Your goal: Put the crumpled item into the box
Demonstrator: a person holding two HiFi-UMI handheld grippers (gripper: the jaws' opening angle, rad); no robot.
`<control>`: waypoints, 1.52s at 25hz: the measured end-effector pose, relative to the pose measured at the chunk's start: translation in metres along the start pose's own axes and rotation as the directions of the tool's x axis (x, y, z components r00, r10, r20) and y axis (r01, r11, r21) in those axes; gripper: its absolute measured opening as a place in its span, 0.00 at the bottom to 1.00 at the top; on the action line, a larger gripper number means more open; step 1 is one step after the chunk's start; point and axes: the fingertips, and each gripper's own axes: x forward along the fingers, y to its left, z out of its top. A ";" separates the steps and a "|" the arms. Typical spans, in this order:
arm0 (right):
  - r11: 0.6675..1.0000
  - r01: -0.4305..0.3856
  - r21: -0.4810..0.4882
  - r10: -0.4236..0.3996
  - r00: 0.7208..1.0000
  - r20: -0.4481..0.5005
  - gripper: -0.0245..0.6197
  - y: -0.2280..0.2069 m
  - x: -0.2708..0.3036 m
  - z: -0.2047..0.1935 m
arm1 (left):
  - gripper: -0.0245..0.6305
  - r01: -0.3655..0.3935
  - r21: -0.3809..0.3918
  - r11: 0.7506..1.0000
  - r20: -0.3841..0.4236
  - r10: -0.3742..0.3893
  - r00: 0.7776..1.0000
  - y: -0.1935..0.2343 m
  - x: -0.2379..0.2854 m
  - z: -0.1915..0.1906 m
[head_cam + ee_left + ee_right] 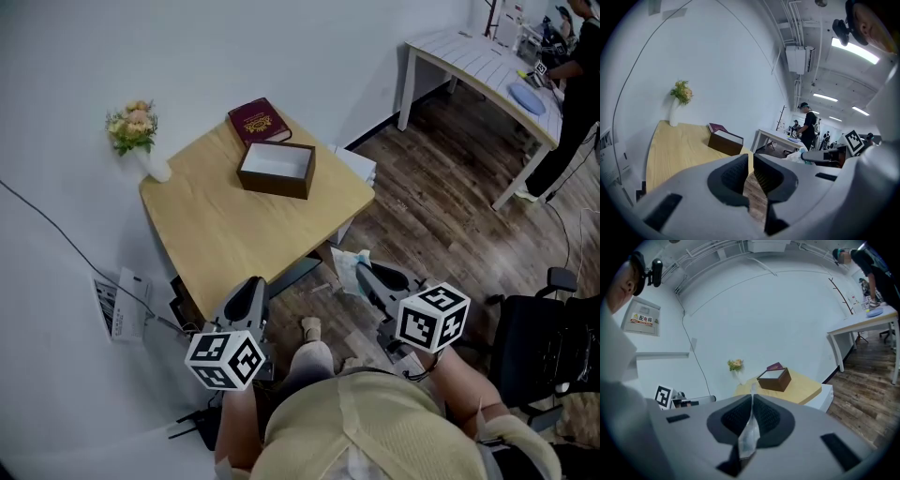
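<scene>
An open brown box (277, 169) stands on the far part of the wooden table (225, 234); it also shows in the left gripper view as the box (725, 143) and in the right gripper view as the box (774, 379). My right gripper (361, 273) hangs off the table's near right corner, shut on a crumpled whitish wrapper (345, 266). A thin strip of the wrapper (749, 434) is pinched between that gripper's (752, 397) pads. My left gripper (255, 287) hovers at the table's near edge. It (751, 157) is shut, with nothing in it.
A maroon book (260, 121) lies behind the box, and a vase of flowers (139, 136) stands at the table's far left corner. A white table (487, 66) with a person (572, 103) stands far right. A black chair (553, 347) is to my right. Cables (56, 234) run along the left.
</scene>
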 end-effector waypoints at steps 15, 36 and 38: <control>0.999 0.051 0.013 -0.051 0.999 -0.006 0.09 -0.032 0.080 0.040 | 0.11 0.015 0.025 1.000 -0.027 -0.014 1.000 0.062 0.074 0.041; 0.998 0.058 -0.014 -0.058 0.998 0.026 0.09 -0.011 0.194 0.096 | 0.11 0.082 0.022 0.996 -0.062 -0.081 0.995 0.142 0.121 0.078; 0.998 0.063 -0.015 -0.062 0.998 0.023 0.09 -0.011 0.200 0.099 | 0.11 0.089 0.022 0.996 -0.065 -0.088 0.994 0.146 0.123 0.079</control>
